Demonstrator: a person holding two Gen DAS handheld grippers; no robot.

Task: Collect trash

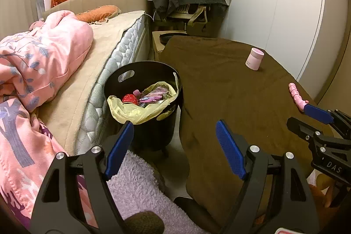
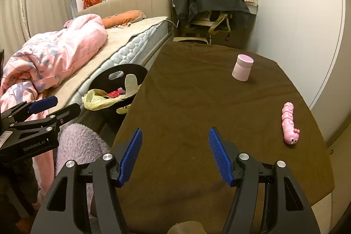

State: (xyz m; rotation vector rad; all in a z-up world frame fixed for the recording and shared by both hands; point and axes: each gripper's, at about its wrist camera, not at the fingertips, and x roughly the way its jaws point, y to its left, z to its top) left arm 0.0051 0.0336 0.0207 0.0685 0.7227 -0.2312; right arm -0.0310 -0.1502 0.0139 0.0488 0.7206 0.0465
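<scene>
Gaping empty, both tongs (image 1: 175, 131) (image 2: 174, 139); bin (image 1: 142, 89) contents clear only from left wrist.

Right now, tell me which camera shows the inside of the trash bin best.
The left wrist view: it looks down into the trash bin, showing its bag and the wrappers inside. The right wrist view catches the bin side-on, partly hidden behind the table.

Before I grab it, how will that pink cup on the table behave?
The pink cup stands upright and looks taller than wide, so a high push may tip it. Its round wall would probably roll once down. It looks light; the brown cloth should limit sliding.
</scene>
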